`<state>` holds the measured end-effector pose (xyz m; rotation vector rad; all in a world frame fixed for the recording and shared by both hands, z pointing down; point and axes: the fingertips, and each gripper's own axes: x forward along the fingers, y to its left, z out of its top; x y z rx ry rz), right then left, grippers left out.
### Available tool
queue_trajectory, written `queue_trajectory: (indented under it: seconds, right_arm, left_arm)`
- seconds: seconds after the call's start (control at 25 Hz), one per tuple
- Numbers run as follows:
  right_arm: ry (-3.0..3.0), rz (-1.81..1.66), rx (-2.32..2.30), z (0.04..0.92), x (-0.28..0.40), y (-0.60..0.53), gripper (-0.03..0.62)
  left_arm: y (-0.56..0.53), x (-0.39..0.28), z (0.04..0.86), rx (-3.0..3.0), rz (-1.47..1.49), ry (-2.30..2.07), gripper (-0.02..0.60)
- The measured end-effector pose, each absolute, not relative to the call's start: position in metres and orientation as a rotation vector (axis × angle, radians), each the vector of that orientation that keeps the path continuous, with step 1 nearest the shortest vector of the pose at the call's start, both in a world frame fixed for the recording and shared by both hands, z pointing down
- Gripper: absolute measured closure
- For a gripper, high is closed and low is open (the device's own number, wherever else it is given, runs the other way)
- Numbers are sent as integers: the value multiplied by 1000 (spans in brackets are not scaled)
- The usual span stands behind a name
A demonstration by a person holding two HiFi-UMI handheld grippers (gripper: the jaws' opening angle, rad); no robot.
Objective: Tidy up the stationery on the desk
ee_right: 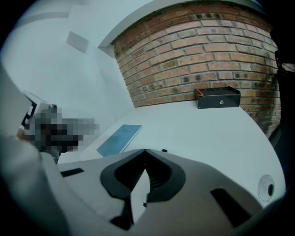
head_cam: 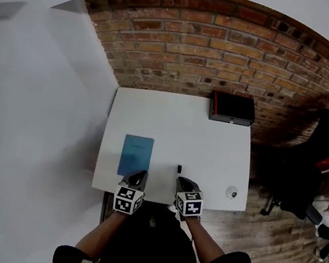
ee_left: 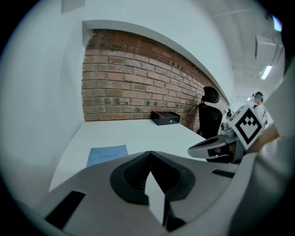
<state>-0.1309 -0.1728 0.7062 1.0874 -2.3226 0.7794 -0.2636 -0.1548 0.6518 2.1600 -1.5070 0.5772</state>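
Two grippers sit at the near edge of the white surface (head_cam: 177, 130), each held by one hand. Left gripper (head_cam: 139, 174): jaws closed tip to tip in its own view (ee_left: 148, 153), nothing between them. Right gripper (head_cam: 182, 181): jaws likewise closed (ee_right: 144, 151), nothing held. Both point forward and down toward the surface, side by side and close to each other; the right one also shows at the right of the left gripper view (ee_left: 221, 147). Notebook (head_cam: 136, 155): blue, lying flat and closed on the left half of the surface, just ahead of the left gripper; seen from above, that gripper's tip reaches its near edge, contact cannot be told. The same notebook shows ahead and to the left in the left gripper view (ee_left: 107, 154) and in the right gripper view (ee_right: 120, 139). Black item (head_cam: 179, 169): small, on the surface between the notebook and the right gripper, just ahead of the right gripper's tip (ee_right: 164, 150); too small to identify. Box (head_cam: 232, 108): black with a red edge, at the far right corner against the brick wall (head_cam: 227, 51). Disc (head_cam: 231, 193): small, white, round, near the right front corner. Chair (head_cam: 314, 164): black, standing off the right side, apart from the surface.
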Motion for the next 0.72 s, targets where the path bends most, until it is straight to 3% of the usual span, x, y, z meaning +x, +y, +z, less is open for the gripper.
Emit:
queue_trajectory:
  seconds: [0.28, 0.56, 0.72]
  right_arm:
    - [-2294, 760, 1179, 712, -108, -169, 569]
    - [-2188, 664, 1195, 733, -114, -151, 565]
    - [-2127, 634, 1183, 743, -123, -142, 514]
  left_arm:
    - [-147, -240, 657, 2216, 561, -1365, 566]
    - [-144, -264, 660, 2261, 571, -1265, 566]
    - [-145, -283, 660, 2269, 546, -1254, 566]
